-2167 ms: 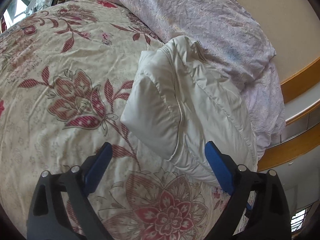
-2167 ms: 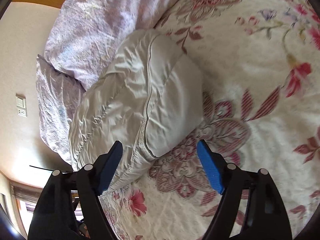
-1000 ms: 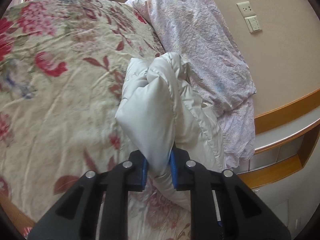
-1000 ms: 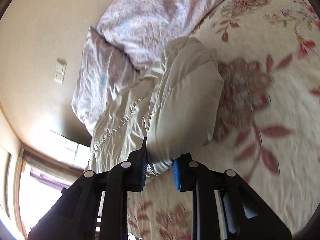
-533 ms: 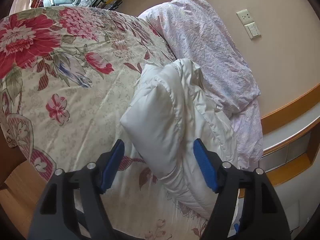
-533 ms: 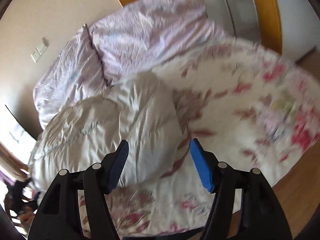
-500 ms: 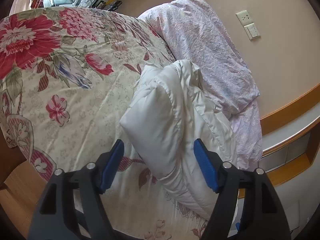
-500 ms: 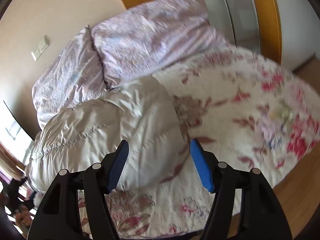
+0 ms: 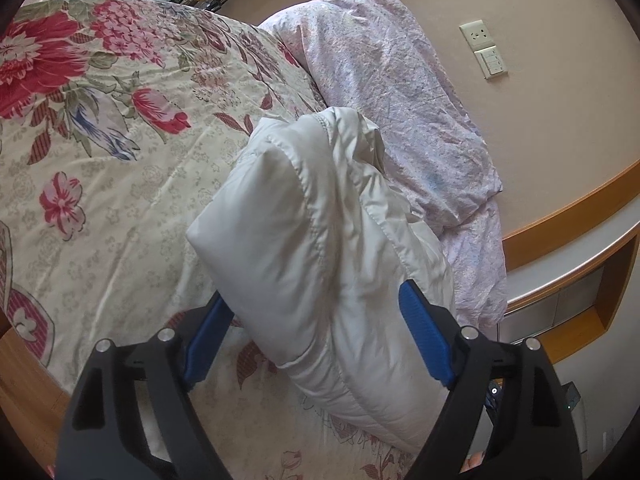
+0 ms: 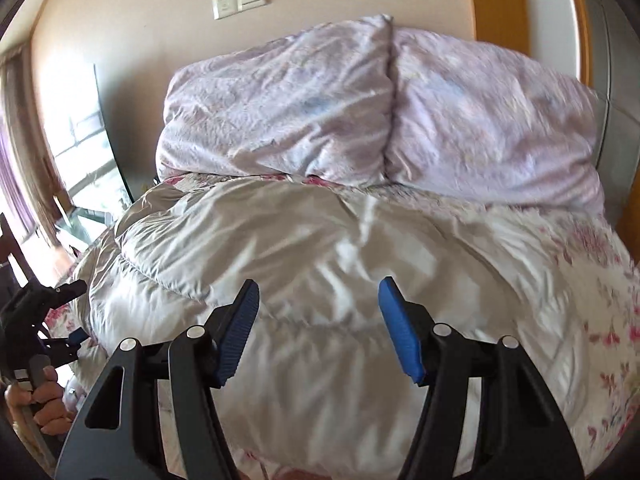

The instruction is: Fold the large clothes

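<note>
While the folded white padded jacket lies on the floral bedspread, just in front of the lilac pillows, both grippers stand over it holding nothing; the left gripper has just been opening, its blue fingers wide either side of the jacket's near corner, which sits between them with pads clear of the cloth; the right gripper, whose jaws have just been closing a little, hangs open above the jacket's middle; a hand grips the left tool's handle beside the jacket's left edge.
</note>
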Tool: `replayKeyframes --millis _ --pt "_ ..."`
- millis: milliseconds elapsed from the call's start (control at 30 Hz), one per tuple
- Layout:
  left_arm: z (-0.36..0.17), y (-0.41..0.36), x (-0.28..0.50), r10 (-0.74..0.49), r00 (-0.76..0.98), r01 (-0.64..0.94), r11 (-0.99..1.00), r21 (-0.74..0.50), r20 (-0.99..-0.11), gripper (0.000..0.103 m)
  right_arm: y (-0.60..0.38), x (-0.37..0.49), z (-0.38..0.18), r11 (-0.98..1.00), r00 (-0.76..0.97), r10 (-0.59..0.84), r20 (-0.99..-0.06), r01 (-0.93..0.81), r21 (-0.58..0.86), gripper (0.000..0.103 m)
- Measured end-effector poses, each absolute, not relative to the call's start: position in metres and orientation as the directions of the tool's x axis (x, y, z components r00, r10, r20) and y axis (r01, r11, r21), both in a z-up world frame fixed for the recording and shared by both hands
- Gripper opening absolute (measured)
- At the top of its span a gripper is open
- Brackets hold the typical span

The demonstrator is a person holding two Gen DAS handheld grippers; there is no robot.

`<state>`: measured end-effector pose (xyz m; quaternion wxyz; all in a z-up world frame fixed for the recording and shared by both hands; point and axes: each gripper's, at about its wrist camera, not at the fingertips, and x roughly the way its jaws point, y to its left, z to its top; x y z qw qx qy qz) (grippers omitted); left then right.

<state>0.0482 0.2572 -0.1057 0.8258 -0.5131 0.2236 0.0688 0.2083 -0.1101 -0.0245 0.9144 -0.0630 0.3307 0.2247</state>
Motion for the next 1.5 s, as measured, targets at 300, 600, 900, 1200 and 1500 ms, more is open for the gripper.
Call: replayKeyframes --millis 300,600,900,1200,1500 --pt "-0.106 0.260 0.055 -0.120 0.897 -0.330 0.460 -0.824 -0.426 0.083 -0.088 0.226 -0.050 0.914 0.657 0.310 -0.687 -0.404 0.025 0.055" --pt "-0.105 0.258 0.061 -0.124 0.893 -0.331 0.472 -0.817 -0.433 0.083 -0.067 0.250 -0.093 0.908 0.573 0.230 -0.786 -0.417 -0.038 0.058" --pt "-0.104 0.255 0.070 -0.124 0.887 -0.339 0.477 -0.811 -0.444 0.086 -0.070 0.250 -0.094 0.914 0.577 0.251 -0.777 -0.406 -0.006 0.058" --pt "-0.106 0.265 0.081 -0.147 0.885 -0.328 0.476 -0.816 -0.441 0.079 -0.071 0.250 -0.095 0.912 0.582 0.261 -0.770 -0.411 -0.001 0.059" --pt "-0.108 0.277 0.083 -0.157 0.900 -0.317 0.407 -0.857 -0.407 0.077 -0.070 0.248 -0.096 0.909 0.588 0.272 -0.761 -0.416 0.004 0.059"
